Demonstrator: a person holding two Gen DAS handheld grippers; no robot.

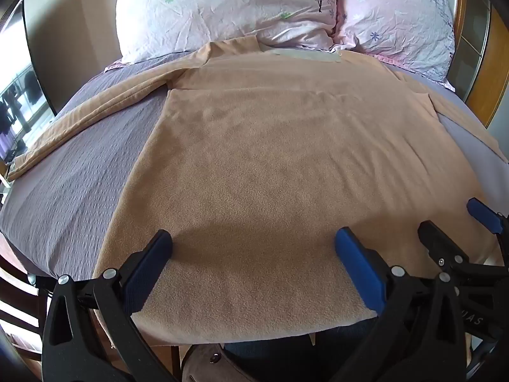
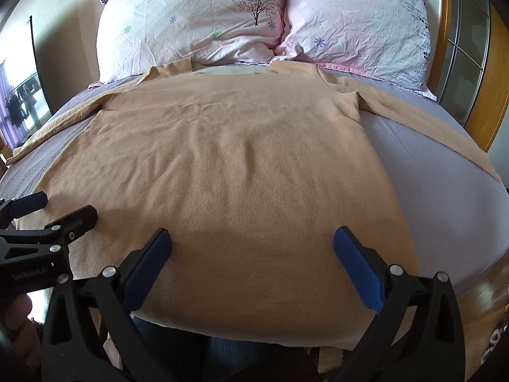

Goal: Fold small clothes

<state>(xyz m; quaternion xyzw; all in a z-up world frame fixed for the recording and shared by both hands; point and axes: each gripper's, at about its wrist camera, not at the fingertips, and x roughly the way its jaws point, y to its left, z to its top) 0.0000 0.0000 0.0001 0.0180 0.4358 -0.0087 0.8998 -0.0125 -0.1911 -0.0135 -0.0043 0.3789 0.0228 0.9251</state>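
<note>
A tan long-sleeved top (image 1: 254,165) lies flat on the bed, collar at the far end near the pillows, both sleeves spread out to the sides. It also shows in the right wrist view (image 2: 229,165). My left gripper (image 1: 253,240) is open and empty, hovering over the near hem. My right gripper (image 2: 253,238) is open and empty over the hem just to its right. The right gripper shows at the right edge of the left wrist view (image 1: 458,219). The left gripper shows at the left edge of the right wrist view (image 2: 60,208).
The bed has a grey-purple sheet (image 1: 73,172). Two floral pillows (image 2: 197,22) lean at the head. A wooden headboard (image 2: 496,73) rises at the right. A window with hanging clothes (image 2: 22,102) is at the left. The bed's near edge is just below the hem.
</note>
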